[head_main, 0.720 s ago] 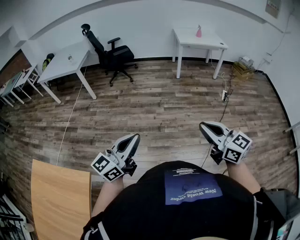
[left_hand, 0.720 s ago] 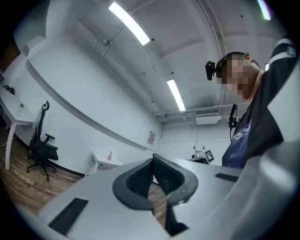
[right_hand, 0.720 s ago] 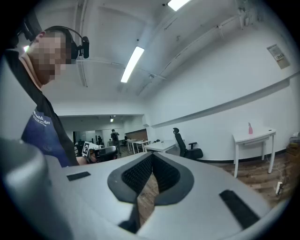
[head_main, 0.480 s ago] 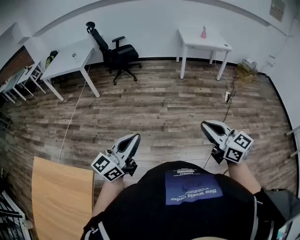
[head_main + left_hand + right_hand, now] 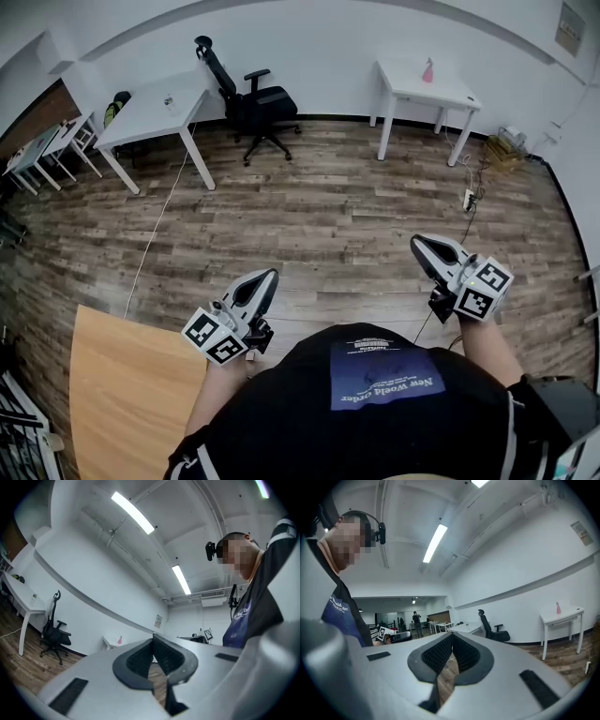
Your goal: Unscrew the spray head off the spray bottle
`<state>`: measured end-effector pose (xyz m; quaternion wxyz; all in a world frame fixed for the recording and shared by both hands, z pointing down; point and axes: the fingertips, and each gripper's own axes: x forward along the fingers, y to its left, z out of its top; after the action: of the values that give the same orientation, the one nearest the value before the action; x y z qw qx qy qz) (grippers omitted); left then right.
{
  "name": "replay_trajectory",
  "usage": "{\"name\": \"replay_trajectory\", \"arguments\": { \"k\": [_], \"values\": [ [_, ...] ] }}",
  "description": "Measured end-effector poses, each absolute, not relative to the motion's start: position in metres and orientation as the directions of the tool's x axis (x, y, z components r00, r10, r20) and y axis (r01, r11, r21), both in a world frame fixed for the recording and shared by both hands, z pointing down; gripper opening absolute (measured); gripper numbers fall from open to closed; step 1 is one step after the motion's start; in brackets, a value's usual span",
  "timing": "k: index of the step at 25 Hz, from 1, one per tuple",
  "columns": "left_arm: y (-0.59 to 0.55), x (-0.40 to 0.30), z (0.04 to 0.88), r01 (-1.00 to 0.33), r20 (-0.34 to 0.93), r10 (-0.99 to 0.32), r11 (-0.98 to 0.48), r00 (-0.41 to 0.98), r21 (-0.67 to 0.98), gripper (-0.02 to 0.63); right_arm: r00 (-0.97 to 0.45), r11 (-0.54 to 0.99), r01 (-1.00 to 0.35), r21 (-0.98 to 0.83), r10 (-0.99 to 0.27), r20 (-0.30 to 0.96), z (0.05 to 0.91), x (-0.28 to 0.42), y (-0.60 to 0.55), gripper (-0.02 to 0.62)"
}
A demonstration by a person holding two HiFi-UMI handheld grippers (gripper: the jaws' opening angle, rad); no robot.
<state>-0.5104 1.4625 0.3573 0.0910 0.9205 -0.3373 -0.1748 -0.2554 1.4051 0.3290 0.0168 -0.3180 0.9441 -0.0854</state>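
The spray bottle (image 5: 427, 71) is a small pink shape standing on the white table (image 5: 448, 91) by the far wall, well away from both grippers. It also appears tiny in the left gripper view (image 5: 120, 640) and the right gripper view (image 5: 557, 607). My left gripper (image 5: 269, 277) is held close to my body at lower left, shut and empty. My right gripper (image 5: 419, 246) is held at lower right, also shut with nothing in it. In both gripper views the ribbed pads meet at the tip (image 5: 153, 639) (image 5: 452, 635).
A black office chair (image 5: 255, 101) stands by a white desk (image 5: 155, 117) at the back left. A wooden tabletop (image 5: 131, 394) lies at my lower left. A power strip (image 5: 468, 199) with its cable lies on the plank floor, with a box (image 5: 511, 147) near the right wall.
The room has slid to the right in the head view. Both grippers stay shut near my body, and the right one sits slightly further right.
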Motion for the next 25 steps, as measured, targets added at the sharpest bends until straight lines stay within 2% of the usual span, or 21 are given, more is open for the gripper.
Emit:
{"name": "replay_trajectory", "arguments": {
  "k": [6, 12, 18, 25],
  "values": [
    [1.462, -0.552, 0.360, -0.589, -0.263, -0.652, -0.757, 0.711, 0.283, 0.003, -0.777, 0.765, -0.621, -0.173, -0.629, 0.009, 0.326, -0.284, 1.402, -0.005],
    [1.451, -0.558, 0.364, -0.574, -0.266, -0.640, -0.766, 0.721, 0.290, 0.003, -0.767, 0.753, -0.635, -0.171, -0.642, 0.022, 0.333, -0.290, 1.398, -0.004],
    [1.429, -0.537, 0.365, -0.570, -0.258, -0.638, -0.767, 0.726, 0.294, 0.003, -0.764, 0.750, -0.637, -0.181, -0.644, 0.020, 0.335, -0.268, 1.377, -0.004],
    [1.383, -0.478, 0.354, -0.591, -0.262, -0.649, -0.759, 0.714, 0.272, 0.003, -0.783, 0.771, -0.612, -0.177, -0.622, -0.007, 0.327, -0.213, 1.326, -0.004]
  ]
}}
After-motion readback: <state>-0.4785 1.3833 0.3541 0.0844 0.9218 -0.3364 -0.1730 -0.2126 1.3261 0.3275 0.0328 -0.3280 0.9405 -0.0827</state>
